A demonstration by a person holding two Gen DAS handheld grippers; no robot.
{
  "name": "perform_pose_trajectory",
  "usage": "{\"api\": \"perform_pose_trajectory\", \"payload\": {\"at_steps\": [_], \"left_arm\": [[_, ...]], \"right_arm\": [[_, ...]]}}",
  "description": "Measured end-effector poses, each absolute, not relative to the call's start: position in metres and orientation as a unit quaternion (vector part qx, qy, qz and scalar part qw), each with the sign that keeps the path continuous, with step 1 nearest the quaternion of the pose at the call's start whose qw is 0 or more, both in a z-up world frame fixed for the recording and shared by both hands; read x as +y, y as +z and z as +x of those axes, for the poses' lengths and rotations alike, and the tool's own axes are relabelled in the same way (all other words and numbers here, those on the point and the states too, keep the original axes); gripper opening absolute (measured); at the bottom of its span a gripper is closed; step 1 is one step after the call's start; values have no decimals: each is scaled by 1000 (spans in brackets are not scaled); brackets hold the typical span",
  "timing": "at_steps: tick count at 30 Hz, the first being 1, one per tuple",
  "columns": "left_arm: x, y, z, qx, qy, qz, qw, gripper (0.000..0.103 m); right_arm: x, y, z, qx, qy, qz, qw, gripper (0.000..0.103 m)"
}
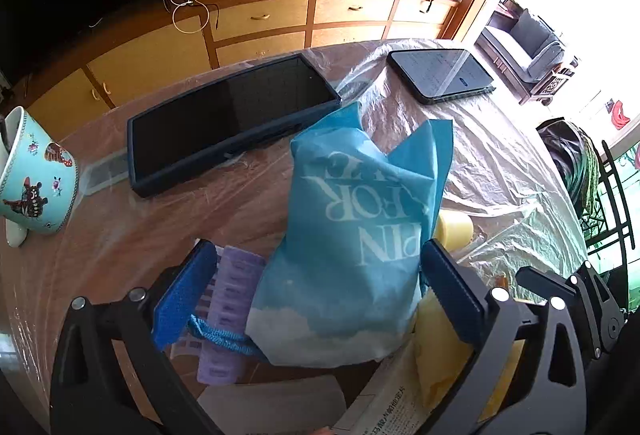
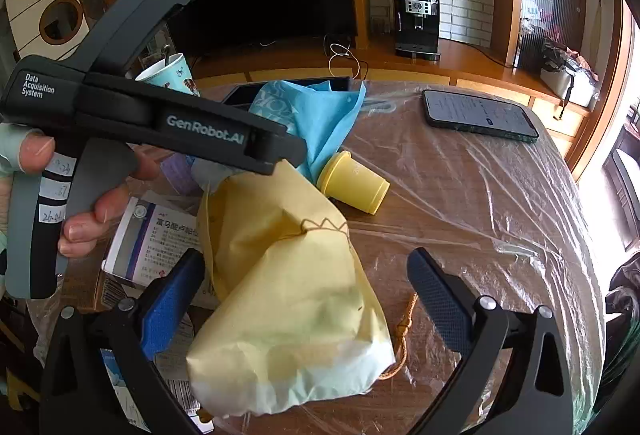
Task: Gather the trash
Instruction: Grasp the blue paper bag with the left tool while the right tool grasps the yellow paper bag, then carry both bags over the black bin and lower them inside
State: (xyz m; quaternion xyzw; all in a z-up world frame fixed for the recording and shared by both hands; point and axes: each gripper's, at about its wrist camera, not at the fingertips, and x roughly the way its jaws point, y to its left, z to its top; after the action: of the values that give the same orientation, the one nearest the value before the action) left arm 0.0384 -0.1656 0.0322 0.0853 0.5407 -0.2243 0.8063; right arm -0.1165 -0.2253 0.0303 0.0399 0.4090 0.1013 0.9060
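Nearest you, your left gripper stands spread wide around the crumpled blue bag with white upside-down lettering and a braided blue cord, gripping nothing, while your right gripper gapes just as wide around the wrinkled yellow bag, whose orange cord trails to its right. Both bags lie on the plastic-covered table among printed medicine boxes. Farther off, a yellow cup lies tipped over; beyond it sit a phone and, far left, a turquoise patterned mug with contents hidden.
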Motion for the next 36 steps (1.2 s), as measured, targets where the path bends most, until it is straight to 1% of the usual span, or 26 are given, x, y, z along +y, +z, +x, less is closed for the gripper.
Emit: {"api": "perform_pose_trajectory", "payload": {"at_steps": [3, 4, 5, 6, 7, 8, 9, 10, 11, 12, 13, 17, 26, 29, 32, 36], "left_arm": [[-173, 29, 43, 557, -227, 89, 794, 102], [-175, 26, 43, 561, -225, 90, 792, 101], [-177, 26, 44, 564, -225, 90, 790, 101], [-177, 25, 44, 563, -226, 89, 790, 99], [-177, 25, 44, 564, -230, 88, 788, 88], [-177, 25, 44, 569, -237, 83, 783, 83], [-176, 24, 44, 574, -242, 75, 779, 73], [-174, 24, 43, 577, -248, 63, 776, 67], [-172, 26, 42, 576, -252, 58, 775, 63], [-170, 27, 41, 576, -256, 51, 775, 60], [-167, 29, 40, 575, -257, 45, 776, 59], [-149, 50, 29, 544, -273, 6, 793, 59], [-108, 96, -6, 466, -274, -30, 841, 58], [-96, 103, -15, 450, -266, -32, 852, 58], [-90, 110, -31, 431, -259, -21, 864, 58], [-76, 121, -51, 411, -262, -32, 873, 58]], "right_arm": [[-227, 32, -118, 409, 108, 57, 904, 99], [-229, 32, -118, 408, 113, 63, 904, 98], [-229, 33, -119, 408, 118, 69, 903, 93], [-231, 32, -118, 410, 124, 75, 901, 89], [-232, 32, -118, 412, 130, 84, 898, 82], [-234, 34, -118, 411, 134, 90, 897, 78], [-236, 34, -119, 410, 139, 97, 896, 77], [-237, 35, -120, 408, 141, 101, 896, 75], [-238, 37, -122, 406, 141, 105, 897, 69], [-239, 38, -123, 405, 141, 106, 897, 68], [-240, 39, -126, 402, 141, 107, 898, 61], [-251, 43, -133, 391, 153, 132, 898, 58], [-267, 59, -142, 354, 140, 146, 913, 56], [-273, 66, -142, 340, 142, 158, 916, 56], [-275, 75, -143, 330, 142, 153, 921, 55], [-276, 90, -152, 311, 150, 147, 927, 54]]}}
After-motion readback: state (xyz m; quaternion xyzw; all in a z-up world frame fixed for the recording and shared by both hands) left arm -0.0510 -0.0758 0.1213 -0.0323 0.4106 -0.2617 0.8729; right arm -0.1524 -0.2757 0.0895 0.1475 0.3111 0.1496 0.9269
